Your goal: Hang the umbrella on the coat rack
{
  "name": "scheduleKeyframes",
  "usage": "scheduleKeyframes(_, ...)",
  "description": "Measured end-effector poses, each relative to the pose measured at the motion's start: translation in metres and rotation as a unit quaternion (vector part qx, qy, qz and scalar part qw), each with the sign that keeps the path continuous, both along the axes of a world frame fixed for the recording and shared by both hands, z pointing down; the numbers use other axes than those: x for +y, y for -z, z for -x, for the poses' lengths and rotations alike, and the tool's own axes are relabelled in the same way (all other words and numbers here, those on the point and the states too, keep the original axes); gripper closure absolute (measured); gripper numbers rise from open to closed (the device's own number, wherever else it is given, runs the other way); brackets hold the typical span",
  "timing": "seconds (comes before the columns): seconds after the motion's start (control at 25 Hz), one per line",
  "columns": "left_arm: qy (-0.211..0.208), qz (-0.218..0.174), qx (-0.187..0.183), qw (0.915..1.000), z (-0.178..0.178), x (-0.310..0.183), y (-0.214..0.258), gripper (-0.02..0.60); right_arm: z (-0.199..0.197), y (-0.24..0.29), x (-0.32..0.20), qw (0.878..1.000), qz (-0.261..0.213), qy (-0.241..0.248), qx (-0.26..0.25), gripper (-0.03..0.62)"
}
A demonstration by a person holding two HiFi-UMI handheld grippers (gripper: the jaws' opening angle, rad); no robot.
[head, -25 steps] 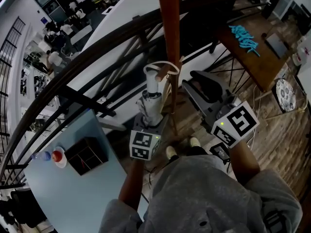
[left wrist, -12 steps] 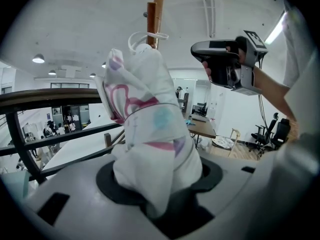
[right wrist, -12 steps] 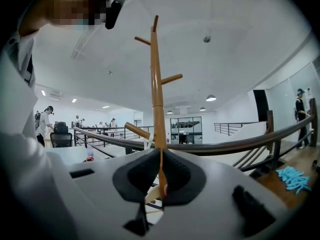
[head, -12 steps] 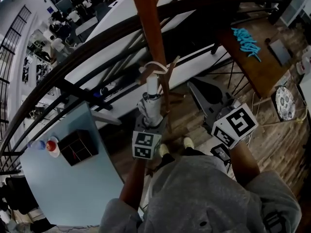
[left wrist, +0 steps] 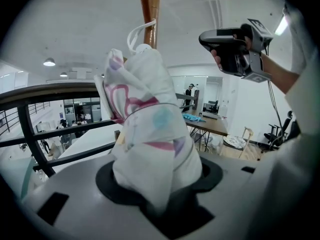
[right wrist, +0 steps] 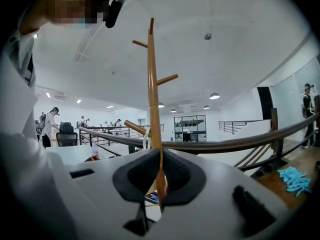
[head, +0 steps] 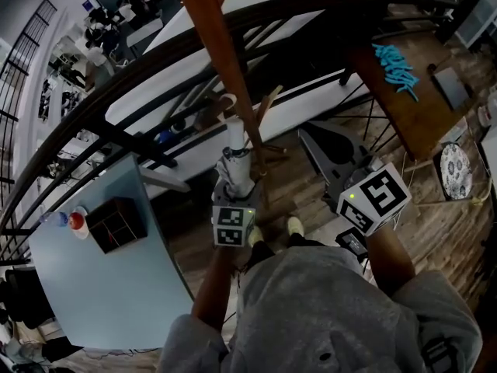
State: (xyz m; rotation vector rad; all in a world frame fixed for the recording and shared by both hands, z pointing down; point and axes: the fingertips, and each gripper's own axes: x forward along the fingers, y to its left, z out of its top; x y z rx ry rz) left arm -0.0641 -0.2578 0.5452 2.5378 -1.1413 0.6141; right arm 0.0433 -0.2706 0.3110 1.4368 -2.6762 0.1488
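Umbrella (left wrist: 150,129): folded, white with pink print, clamped upright in left gripper (head: 233,196). Its strap loop (right wrist: 146,140) sits at the lower peg (right wrist: 132,126) of the coat rack (right wrist: 151,84), closer to the pole than a second ago. Right gripper (right wrist: 160,181): jaws together, empty; spread apart earlier. Marker cubes (head: 375,199): black-and-white squares.

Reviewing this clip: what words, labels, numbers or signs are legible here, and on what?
No text is readable.
The marker cubes carry only black-and-white square codes.
The umbrella shows a coloured pattern, no words.
Anything printed in the far office is too small to read.
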Motion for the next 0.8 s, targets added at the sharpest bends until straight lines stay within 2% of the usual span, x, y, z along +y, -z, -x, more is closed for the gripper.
scheduleKeyframes(0.32,0.057,0.001,-0.027,0.998,0.001,-0.01,-0.028,0.328,-0.042,-0.008,0.005,0.999,-0.006,-0.001,0.033,0.562)
scheduleKeyframes(0.6,0.086,-0.02,-0.053,0.9947,-0.006,-0.014,-0.042,0.322,-0.08,-0.015,0.013,0.999,0.0,-0.009,0.049,0.56)
scheduleKeyframes(0.72,0.099,-0.009,-0.058,0.9933,-0.008,-0.012,-0.049,0.309,-0.087,-0.017,0.019,0.999,0.002,-0.007,0.044,0.56)
scheduleKeyframes(0.8,0.108,0.007,-0.046,0.993,-0.012,-0.011,-0.054,0.291,-0.092,-0.018,0.023,0.999,0.004,-0.004,0.041,0.56)
